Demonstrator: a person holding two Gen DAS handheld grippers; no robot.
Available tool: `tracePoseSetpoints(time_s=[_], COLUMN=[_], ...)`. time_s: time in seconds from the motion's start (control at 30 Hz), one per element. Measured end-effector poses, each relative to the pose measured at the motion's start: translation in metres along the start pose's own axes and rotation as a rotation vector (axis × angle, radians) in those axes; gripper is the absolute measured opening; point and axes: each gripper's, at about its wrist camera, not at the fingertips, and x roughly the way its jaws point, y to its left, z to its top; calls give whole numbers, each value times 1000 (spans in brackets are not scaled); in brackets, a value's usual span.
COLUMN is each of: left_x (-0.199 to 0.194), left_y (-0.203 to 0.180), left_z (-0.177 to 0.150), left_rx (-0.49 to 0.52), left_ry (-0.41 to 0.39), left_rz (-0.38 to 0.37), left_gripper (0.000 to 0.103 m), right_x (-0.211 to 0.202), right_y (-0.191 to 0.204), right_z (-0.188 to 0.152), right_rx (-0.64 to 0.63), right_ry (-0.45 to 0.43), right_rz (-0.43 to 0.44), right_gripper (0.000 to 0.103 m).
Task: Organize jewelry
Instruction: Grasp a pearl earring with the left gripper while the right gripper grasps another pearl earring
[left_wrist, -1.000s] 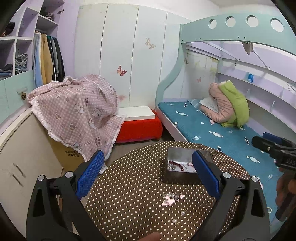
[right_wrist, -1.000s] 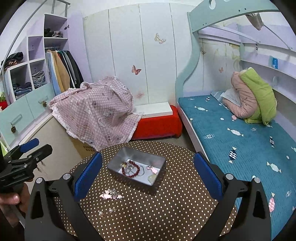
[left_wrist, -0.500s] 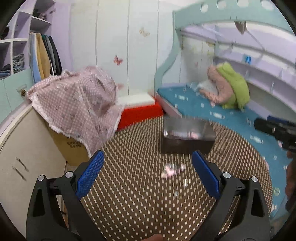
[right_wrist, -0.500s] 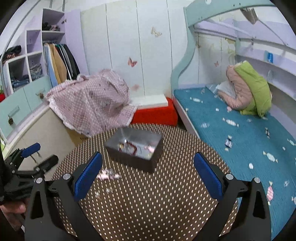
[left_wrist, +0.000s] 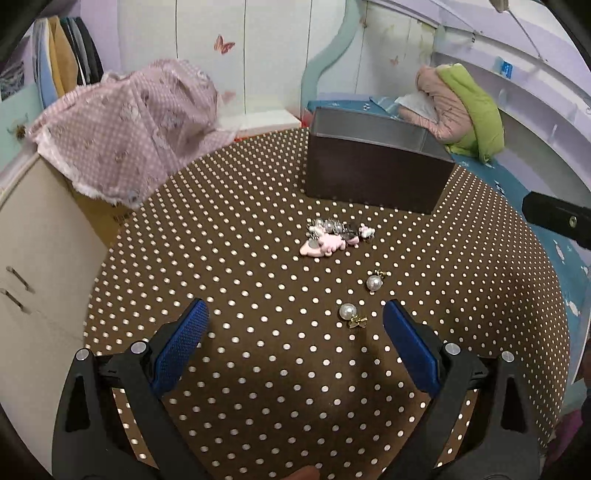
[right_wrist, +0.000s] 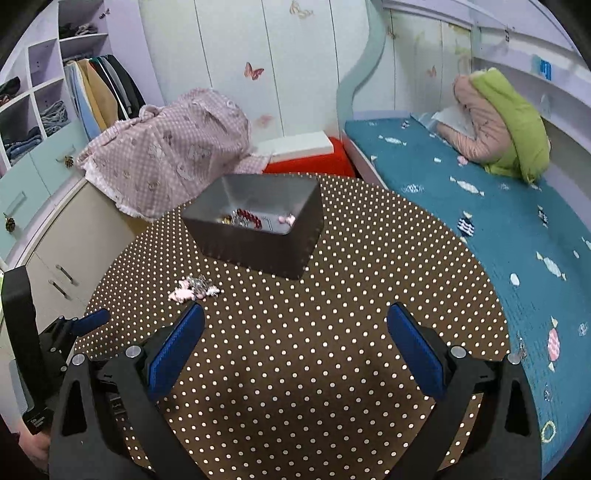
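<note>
A dark metal box stands on the round brown dotted table. It holds red beads and a pink piece. A pink and silver jewelry cluster lies in front of the box. Two pearl earrings lie nearer, the closer one just ahead of my open, empty left gripper. My right gripper is open and empty low over the table, short of the box.
A pink checked cloth covers a cabinet at the left. A bed with a blue sheet runs along the right. A red stool stands behind the table. The other gripper shows at the frame edge in each view.
Both grippers have dropped and moved forward toward the table. The box and the loose jewelry now look much closer. Both stay open.
</note>
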Motion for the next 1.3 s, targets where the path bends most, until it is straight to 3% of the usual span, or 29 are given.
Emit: tracePoseSetpoints(time_s=[0.1, 0.2, 0.3, 0.37, 0.43, 0.53, 0.83, 0.87, 0.9, 1.0, 1.13, 1.27, 1.3], left_x=[8, 17, 21, 22, 21, 20, 22, 23, 24, 22, 11, -3, -6], left_y=[-1, -3, -6, -9, -8, -5, 0, 1, 1, 7, 22, 41, 44], left_z=[0, 0, -1, -1, -1, 0, 4, 5, 6, 6, 5, 5, 6], left_rx=[-17, -23, -14, 13, 14, 27, 47, 44, 43, 15, -17, -47, -52], left_ry=[22, 56, 50, 42, 34, 34, 30, 28, 31, 30, 4, -24, -28], left_rz=[-8, -24, -25, -6, -36, -62, -93, -104, -115, -141, -121, -94, -89], left_gripper=[94, 71, 68, 60, 41, 27, 26, 25, 10, 10, 10, 10, 10], right_x=[6, 11, 15, 17, 20, 24, 39, 41, 44, 58, 71, 85, 89], right_y=[-1, -1, -2, -1, 1, 5, 15, 17, 19, 34, 55, 73, 78], right_z=[-1, -2, -3, -4, -4, -5, -6, -7, -7, -11, -14, -15, -16], right_rx=[3, 4, 6, 3, 0, -9, -26, -30, -37, -88, -160, -218, -231], right_ry=[18, 33, 45, 53, 57, 68, 97, 104, 111, 140, 156, 167, 170], right_rz=[7, 12, 21, 25, 32, 43, 62, 64, 66, 82, 102, 116, 114], right_gripper=[95, 95, 95, 95, 95, 95, 95, 95, 95, 95, 95, 83, 72])
